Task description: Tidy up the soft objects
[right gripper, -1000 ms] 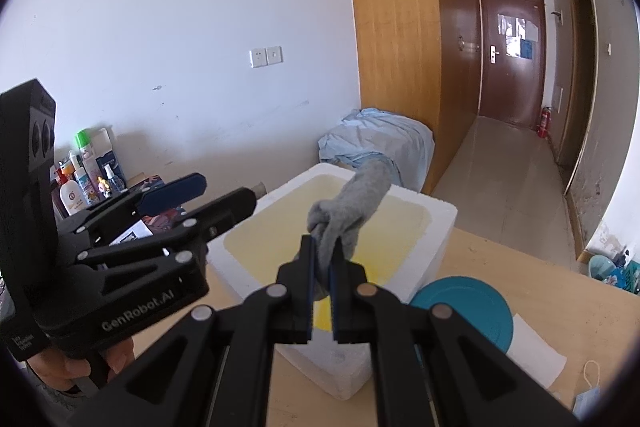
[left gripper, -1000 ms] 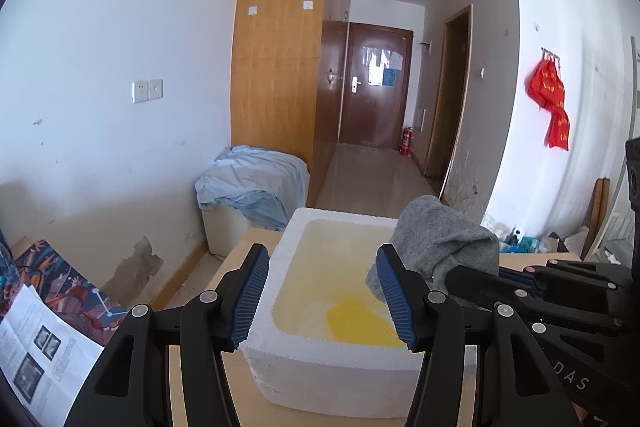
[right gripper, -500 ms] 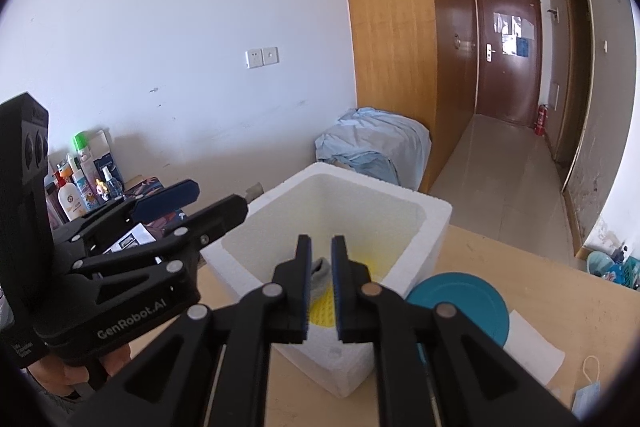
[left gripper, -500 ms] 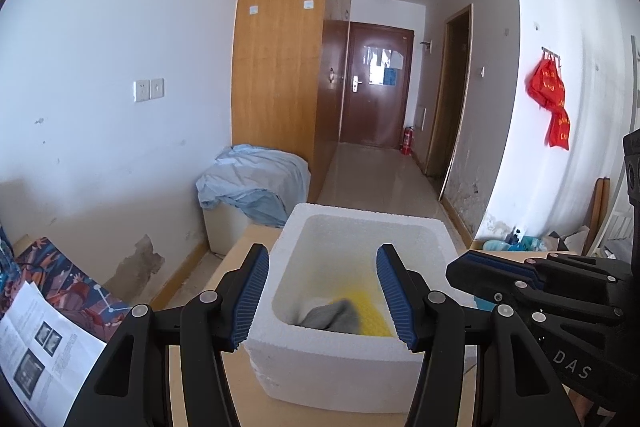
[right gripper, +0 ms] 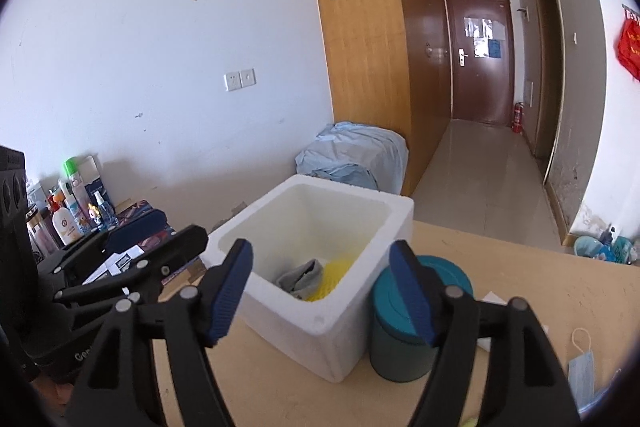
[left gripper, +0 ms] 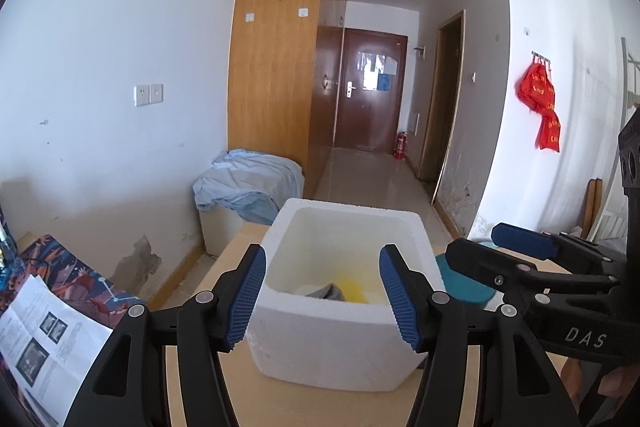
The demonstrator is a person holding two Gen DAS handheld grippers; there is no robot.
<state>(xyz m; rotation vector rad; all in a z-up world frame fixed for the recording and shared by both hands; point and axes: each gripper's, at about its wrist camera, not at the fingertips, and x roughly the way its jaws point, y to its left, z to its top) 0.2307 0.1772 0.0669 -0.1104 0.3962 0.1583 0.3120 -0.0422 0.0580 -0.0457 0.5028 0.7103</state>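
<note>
A white foam box (right gripper: pixel 320 183) stands on the wooden table, with a grey sock (right gripper: pixel 302 277) lying loose inside it beside a yellow soft thing (right gripper: pixel 334 275). My right gripper (right gripper: pixel 320 291) hovers in front of the box, its jaws opening wide with nothing between the pads. In the left wrist view the foam box (left gripper: pixel 348 207) sits just beyond my left gripper (left gripper: pixel 322 295), whose jaws are open and widening slightly, holding nothing. Only the tip of the grey sock (left gripper: pixel 326 293) and a bit of the yellow thing (left gripper: pixel 352 291) show over the near wall.
A teal canister (right gripper: pixel 400 347) stands against the box's right side, with white paper behind it. A blue face mask (right gripper: pixel 582 375) lies at the table's right. Bottles (right gripper: pixel 72 215) crowd the far left. A printed leaflet (left gripper: pixel 44 343) lies at the left, and a sheet-covered box (left gripper: pixel 248 187) sits behind.
The right gripper lowered the grey sock into the foam box, then opened wide and let it go. Both grippers have drawn back a little from the box.
</note>
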